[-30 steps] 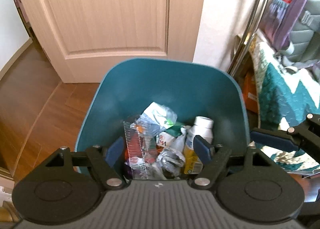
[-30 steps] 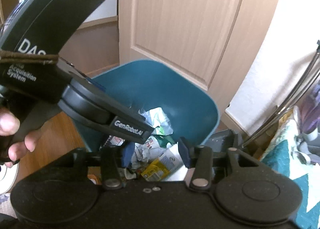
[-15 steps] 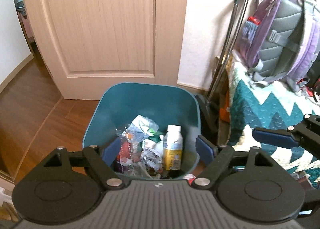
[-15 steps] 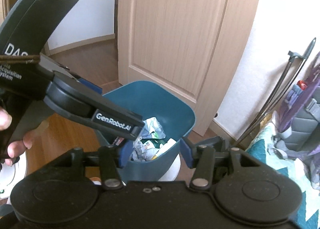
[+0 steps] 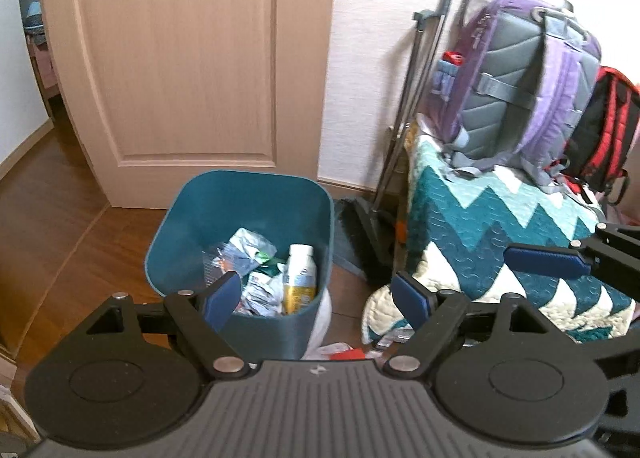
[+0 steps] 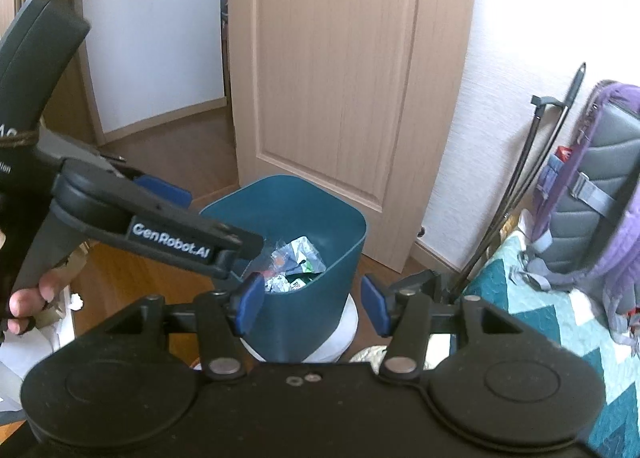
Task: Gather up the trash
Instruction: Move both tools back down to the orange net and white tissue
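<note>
- The left tool stands wide with nothing between its blue pads.
- The right tool has its jaws opening, empty, held above the teal bin.
- The bin stands on the wooden floor in front of the door; inside lie crumpled wrappers and a small bottle.
- Just right of the bin, a zigzag quilt carries a purple backpack.
- A hand grips the left tool's handle.
</note>
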{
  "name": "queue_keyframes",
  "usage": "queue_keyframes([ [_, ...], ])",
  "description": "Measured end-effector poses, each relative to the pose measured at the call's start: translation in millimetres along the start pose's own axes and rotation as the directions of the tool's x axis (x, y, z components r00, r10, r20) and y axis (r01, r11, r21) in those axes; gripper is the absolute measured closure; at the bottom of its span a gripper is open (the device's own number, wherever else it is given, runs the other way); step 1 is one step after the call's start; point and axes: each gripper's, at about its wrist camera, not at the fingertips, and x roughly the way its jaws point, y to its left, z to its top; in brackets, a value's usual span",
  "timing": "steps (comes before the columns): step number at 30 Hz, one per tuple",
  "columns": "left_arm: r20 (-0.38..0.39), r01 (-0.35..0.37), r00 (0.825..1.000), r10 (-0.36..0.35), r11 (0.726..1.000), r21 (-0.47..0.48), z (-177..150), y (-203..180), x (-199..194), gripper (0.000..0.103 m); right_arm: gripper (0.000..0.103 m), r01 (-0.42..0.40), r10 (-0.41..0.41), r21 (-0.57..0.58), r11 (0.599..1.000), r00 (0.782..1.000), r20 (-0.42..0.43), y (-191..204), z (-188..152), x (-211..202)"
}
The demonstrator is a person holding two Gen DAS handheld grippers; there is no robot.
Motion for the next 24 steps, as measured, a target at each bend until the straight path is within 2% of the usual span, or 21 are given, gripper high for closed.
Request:
queue_keyframes([
  [5,0.008,0.022,1.0,-0.022,1.0,0.008,-15,-15,-5,0.018,0.05,-0.004,0.003,0.02,1.0,1.0,0.021,-13,-19,-12],
  [7,0.013,0.027,1.0,-0.027,1.0,0.015,-22,-21,-4,0.008,0.049,-0.008,0.007,0.034,0.999,1.0,0.018,-20,-27,-14],
  [9,0.018,0.031,0.999,-0.031,0.999,0.018,-30,-27,-1,0.002,0.049,-0.007,0.006,0.045,0.999,1.0,0.012,-26,-36,-16],
  [11,0.009,0.038,0.999,-0.038,0.999,0.017,-38,-33,6,0.002,0.049,-0.005,0.005,0.062,0.998,1.0,0.004,-35,-48,-13],
  [18,-0.086,0.031,0.996,-0.03,0.999,0.01,-72,-51,55,0.002,0.049,0.006,0.003,0.111,0.994,0.997,-0.078,-62,-99,16],
  [24,-0.198,0.015,0.98,-0.019,1.0,-0.02,-103,-61,111,0.002,0.049,0.014,0.0,0.092,0.996,0.989,-0.146,-69,-143,53],
])
